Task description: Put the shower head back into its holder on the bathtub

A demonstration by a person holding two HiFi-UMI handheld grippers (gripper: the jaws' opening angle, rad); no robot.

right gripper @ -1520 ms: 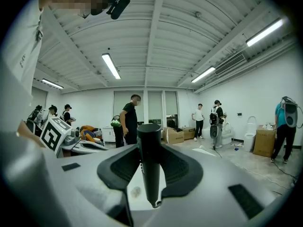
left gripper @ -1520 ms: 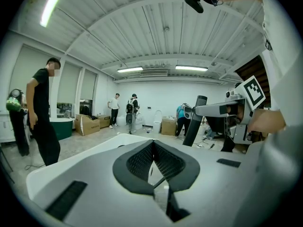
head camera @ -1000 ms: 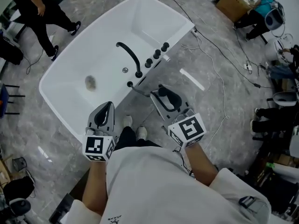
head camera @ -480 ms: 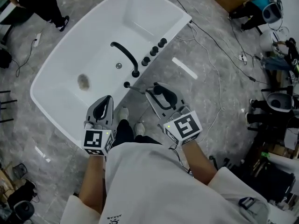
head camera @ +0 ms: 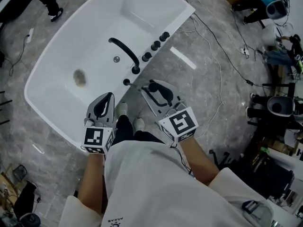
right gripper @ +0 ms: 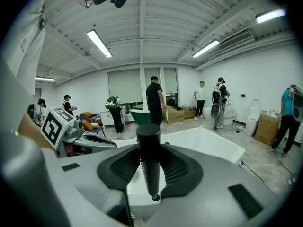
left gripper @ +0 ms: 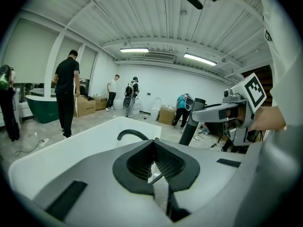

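Note:
The white bathtub (head camera: 182,17) fills the upper left of the head view, with a black spout (head camera: 124,53) and three black knobs (head camera: 155,45) on its near deck. A small black holder (head camera: 126,82) sits on the deck edge, and a thin hose (head camera: 135,85) runs from it to the black shower head (head camera: 159,93). My right gripper (head camera: 150,86) is shut on that shower head (right gripper: 149,164), which stands upright between its pads (right gripper: 177,167), just right of the holder. My left gripper (head camera: 108,98) hangs over the tub's near rim, shut and empty (left gripper: 154,143).
Cables (head camera: 218,65) trail across the grey marble floor right of the tub. Bags and equipment (head camera: 279,108) crowd the right edge. My shoes (head camera: 129,122) stand by the tub. Several people (right gripper: 155,100) and a green tub (right gripper: 142,115) stand across the room.
Both grippers have sunk and come closer to the tub's deck, the right one still carrying the shower head. The person walking at the upper left has nearly left the head view.

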